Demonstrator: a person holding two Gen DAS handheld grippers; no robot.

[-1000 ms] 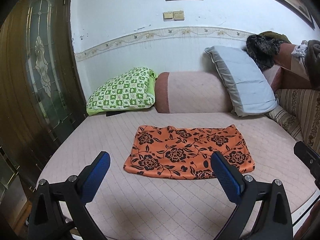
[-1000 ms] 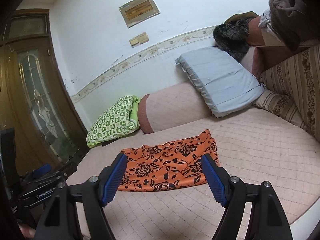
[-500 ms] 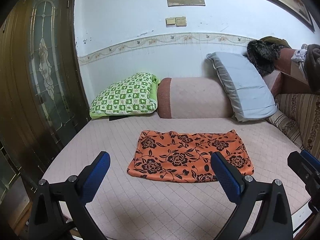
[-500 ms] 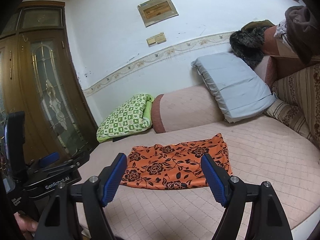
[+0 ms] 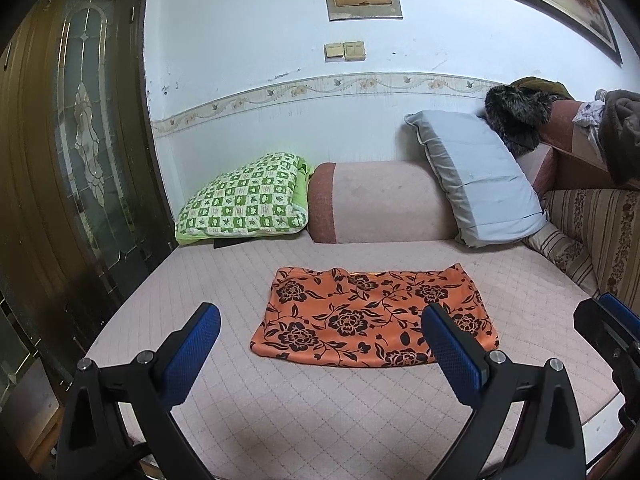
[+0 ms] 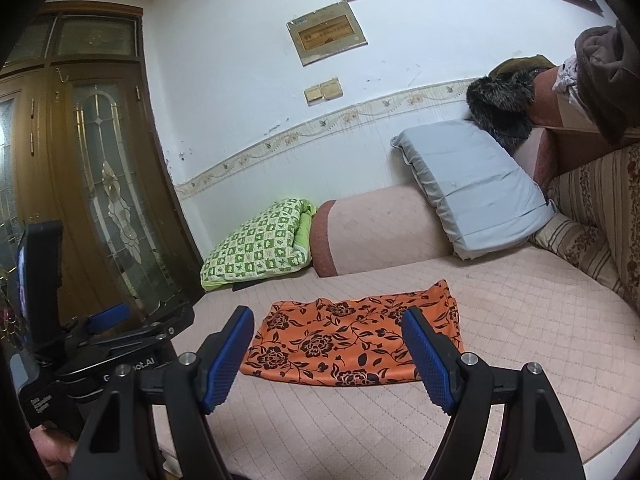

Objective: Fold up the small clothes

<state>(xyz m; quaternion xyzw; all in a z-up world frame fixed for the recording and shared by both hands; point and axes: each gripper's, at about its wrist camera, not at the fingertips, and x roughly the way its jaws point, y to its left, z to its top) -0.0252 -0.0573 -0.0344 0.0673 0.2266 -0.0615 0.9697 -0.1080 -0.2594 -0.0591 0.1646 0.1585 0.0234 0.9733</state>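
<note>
Both views pulled back slightly since earlier. My left gripper (image 5: 320,344) and right gripper (image 6: 328,344) hover with jaws apart, empty. Beyond them, orange black-flowered folded cloth (image 5: 372,316) lies flat mid-bed on pink quilted mattress (image 5: 320,420). Green checkered pillow (image 5: 244,200) behind.

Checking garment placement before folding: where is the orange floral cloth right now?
In both wrist views the orange floral cloth lies flat mid-bed on the pink quilted cover, ahead of both open grippers, nearer than the green checked pillow.
</note>
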